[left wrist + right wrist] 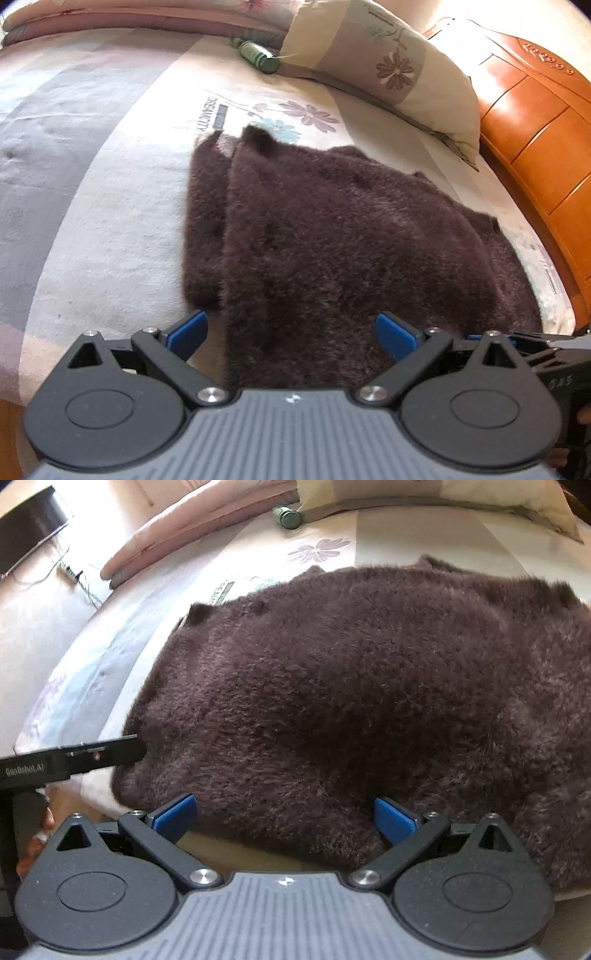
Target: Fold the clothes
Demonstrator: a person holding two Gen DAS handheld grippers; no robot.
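Both your left tongs and right tongs gape empty at the near hem of the brown fleece garment, lying partly folded on the bed, so next pinch that hem at two points and carry it toward the far edge.

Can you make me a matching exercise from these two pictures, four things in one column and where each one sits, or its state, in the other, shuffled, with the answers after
Things:
1. fuzzy brown garment
2. green bottle
3. floral pillow
4. left tool

Places or states:
A. leaning up by the orange wooden headboard
B. open, at the garment's near edge
C. spread flat in the middle of the bedsheet
D. lying on its side against the pillow's corner

Pairs: 1-C, 2-D, 3-A, 4-B
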